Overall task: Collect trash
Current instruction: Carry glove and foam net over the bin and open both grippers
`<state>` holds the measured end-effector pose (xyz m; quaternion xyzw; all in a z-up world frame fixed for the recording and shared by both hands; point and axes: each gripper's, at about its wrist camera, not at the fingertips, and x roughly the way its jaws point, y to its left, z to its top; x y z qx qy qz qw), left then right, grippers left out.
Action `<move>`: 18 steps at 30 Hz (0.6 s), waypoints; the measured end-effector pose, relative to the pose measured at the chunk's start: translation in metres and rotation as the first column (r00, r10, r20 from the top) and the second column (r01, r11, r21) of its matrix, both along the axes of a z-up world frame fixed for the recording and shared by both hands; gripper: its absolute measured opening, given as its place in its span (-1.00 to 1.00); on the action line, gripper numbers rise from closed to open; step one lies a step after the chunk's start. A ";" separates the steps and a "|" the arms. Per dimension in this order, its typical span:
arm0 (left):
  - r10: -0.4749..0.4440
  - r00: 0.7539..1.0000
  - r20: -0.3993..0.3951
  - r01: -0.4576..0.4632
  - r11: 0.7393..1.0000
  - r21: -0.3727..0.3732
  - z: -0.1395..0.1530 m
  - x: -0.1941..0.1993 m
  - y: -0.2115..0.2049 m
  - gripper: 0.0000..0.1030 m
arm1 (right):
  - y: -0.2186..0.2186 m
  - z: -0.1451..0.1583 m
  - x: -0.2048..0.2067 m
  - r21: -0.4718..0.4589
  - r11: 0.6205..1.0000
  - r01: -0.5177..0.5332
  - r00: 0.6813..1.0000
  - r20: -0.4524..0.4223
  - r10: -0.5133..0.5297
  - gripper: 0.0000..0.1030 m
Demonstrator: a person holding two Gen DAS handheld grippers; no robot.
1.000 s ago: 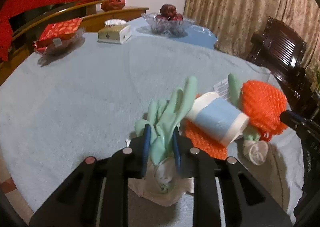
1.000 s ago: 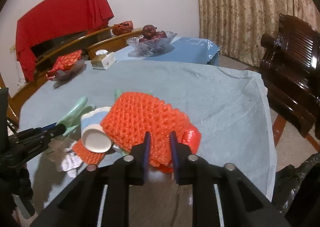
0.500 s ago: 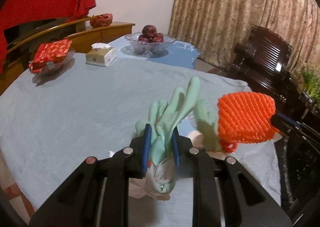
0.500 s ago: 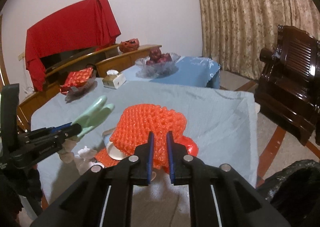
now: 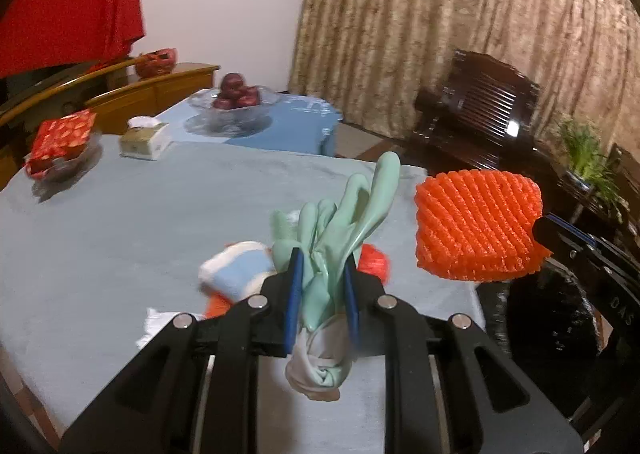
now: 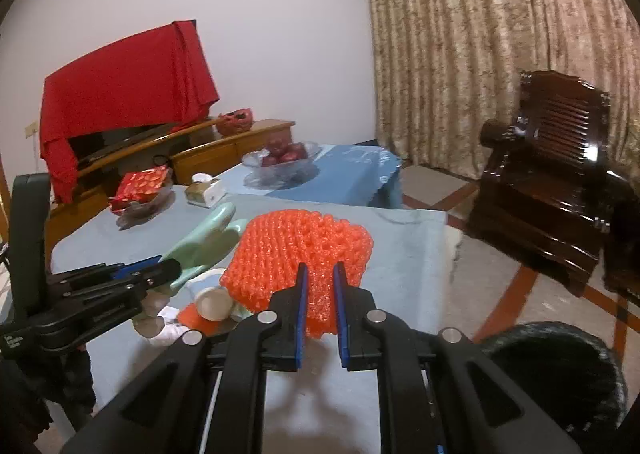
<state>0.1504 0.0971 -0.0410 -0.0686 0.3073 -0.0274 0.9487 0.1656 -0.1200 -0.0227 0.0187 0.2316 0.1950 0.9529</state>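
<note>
My left gripper (image 5: 320, 264) is shut on a pale green rubber glove (image 5: 352, 213) and holds it above the table; it also shows in the right wrist view (image 6: 200, 246). My right gripper (image 6: 319, 274) is shut on an orange foam net (image 6: 304, 250), lifted off the table; it also shows in the left wrist view (image 5: 476, 225). A white and blue paper cup (image 5: 236, 274) lies on its side on another orange net (image 6: 188, 314), next to crumpled white tissue (image 5: 154, 328). A black trash bag (image 6: 560, 370) stands open at the lower right.
The table has a grey-blue cloth (image 5: 120, 221). At its far side stand a tissue box (image 5: 146, 141), a red packet on a dish (image 5: 60, 141) and a glass bowl of red fruit (image 5: 236, 97). A dark wooden chair (image 6: 552, 181) stands right.
Both grippers have risen and swung to the right with the glove and the orange net. The net has left the table and the cup; the trash bag has come into view.
</note>
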 end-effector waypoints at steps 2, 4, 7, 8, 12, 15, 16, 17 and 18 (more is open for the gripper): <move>-0.030 1.000 0.003 0.030 1.000 -0.002 0.002 -0.001 -0.017 -0.64 | -0.015 0.002 -0.006 -0.001 1.000 0.023 1.000 0.003 -0.023 -0.76; -0.056 0.998 0.004 0.056 0.998 -0.005 0.002 -0.001 -0.032 -0.64 | -0.029 0.004 -0.012 -0.006 0.999 0.044 0.999 0.006 -0.044 -0.76; -0.101 0.995 0.010 0.101 0.995 -0.003 0.004 -0.002 -0.058 -0.64 | -0.050 0.006 -0.023 -0.014 0.997 0.081 0.997 0.016 -0.081 -0.76; -0.121 0.993 0.012 0.121 0.993 -0.002 0.004 -0.003 -0.071 -0.64 | -0.057 0.006 -0.026 -0.016 0.996 0.093 0.996 0.017 -0.093 -0.76; -0.182 0.983 0.017 0.182 0.983 0.001 0.005 -0.004 -0.103 -0.64 | -0.088 0.007 -0.039 -0.020 0.988 0.156 0.988 0.018 -0.156 -0.76; -0.235 0.972 0.021 0.235 0.972 -0.002 0.005 -0.005 -0.132 -0.64 | -0.113 0.003 -0.050 -0.026 0.978 0.207 0.978 0.011 -0.206 -0.76; -0.248 0.969 0.022 0.248 0.969 -0.001 0.004 -0.005 -0.139 -0.64 | -0.122 0.001 -0.054 -0.030 0.974 0.226 0.974 0.008 -0.225 -0.76; -0.268 0.963 0.023 0.269 0.963 -0.001 0.004 -0.005 -0.151 -0.64 | -0.130 0.000 -0.058 -0.033 0.969 0.244 0.970 0.006 -0.244 -0.76; -0.284 0.959 0.021 0.284 0.959 -0.004 0.003 -0.005 -0.160 -0.64 | -0.136 -0.001 -0.061 -0.035 0.966 0.256 0.967 0.004 -0.256 -0.76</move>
